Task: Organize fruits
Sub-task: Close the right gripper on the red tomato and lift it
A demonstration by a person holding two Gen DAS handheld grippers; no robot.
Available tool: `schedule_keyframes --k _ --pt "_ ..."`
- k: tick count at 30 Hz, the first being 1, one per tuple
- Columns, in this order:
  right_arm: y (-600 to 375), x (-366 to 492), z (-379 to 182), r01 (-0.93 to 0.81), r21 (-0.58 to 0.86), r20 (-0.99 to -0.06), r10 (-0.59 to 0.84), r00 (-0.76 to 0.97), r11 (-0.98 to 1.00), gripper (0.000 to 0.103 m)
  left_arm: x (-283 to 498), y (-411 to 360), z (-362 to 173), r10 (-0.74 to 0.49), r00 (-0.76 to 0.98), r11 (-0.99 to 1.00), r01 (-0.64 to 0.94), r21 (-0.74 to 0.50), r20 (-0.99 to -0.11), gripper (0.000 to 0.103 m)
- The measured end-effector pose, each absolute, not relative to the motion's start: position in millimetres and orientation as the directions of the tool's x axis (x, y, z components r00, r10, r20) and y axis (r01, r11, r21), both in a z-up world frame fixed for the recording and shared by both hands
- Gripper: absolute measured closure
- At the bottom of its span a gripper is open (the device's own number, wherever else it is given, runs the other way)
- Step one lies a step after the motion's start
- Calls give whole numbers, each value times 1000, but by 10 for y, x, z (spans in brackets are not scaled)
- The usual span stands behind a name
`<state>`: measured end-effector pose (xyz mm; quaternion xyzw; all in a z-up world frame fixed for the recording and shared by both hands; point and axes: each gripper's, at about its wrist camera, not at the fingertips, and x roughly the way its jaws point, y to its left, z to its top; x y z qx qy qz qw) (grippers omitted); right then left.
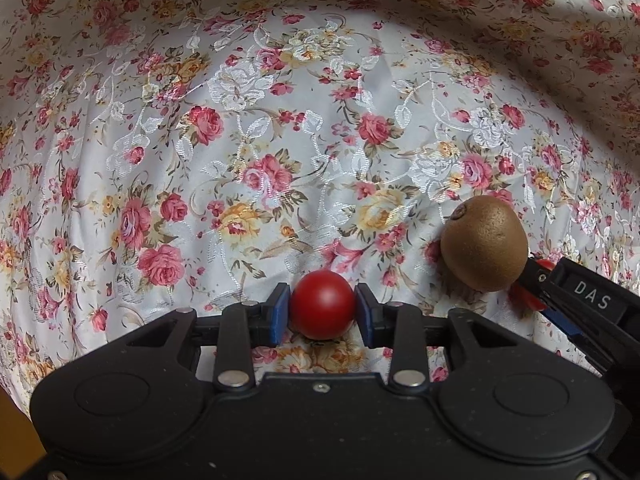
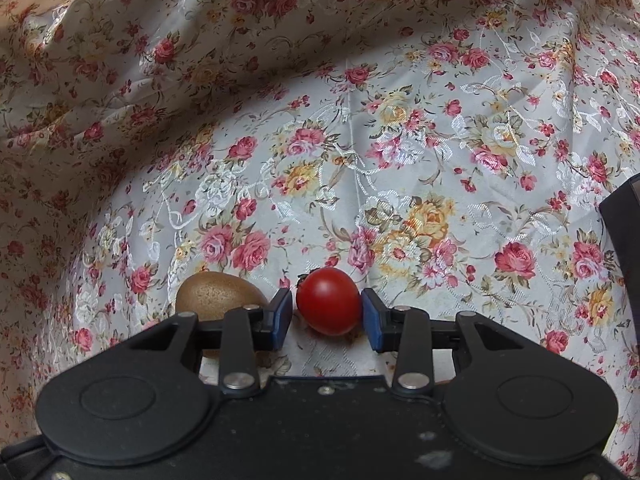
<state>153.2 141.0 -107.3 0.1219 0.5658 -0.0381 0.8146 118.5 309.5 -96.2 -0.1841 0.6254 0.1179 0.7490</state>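
In the left wrist view a round red tomato (image 1: 322,310) sits between the blue pads of my left gripper (image 1: 322,312), and both pads press on its sides. A brown kiwi (image 1: 484,244) lies on the cloth to its right. In the right wrist view a second red tomato (image 2: 329,300) rests on the cloth between the pads of my right gripper (image 2: 326,314). That gripper is open, with a small gap at the left pad. The kiwi (image 2: 216,292) lies just left of that gripper, partly hidden by its finger.
A shiny floral cloth (image 1: 280,140) covers the surface and rises in folds at the back (image 2: 120,60). A dark object (image 2: 624,248) stands at the right edge of the right wrist view. The two grippers work close together beside the kiwi.
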Motion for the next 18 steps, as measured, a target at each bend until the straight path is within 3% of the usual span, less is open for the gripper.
schedule_keyframes --k 8,13,18 --pt "1430 1534 -1093 159 126 -933 62 353 979 60 1193 3043 -940 -45 189 911 -395 -118 -981 56" --pt "1425 1544 -1098 192 138 -935 64 349 972 57 1201 3041 -953 -88 205 912 -377 -162 -975 42" --pt "1487 1569 -1103 196 107 -942 36 333 975 56 1209 3027 -949 -93 205 912 -376 -166 -974 41"
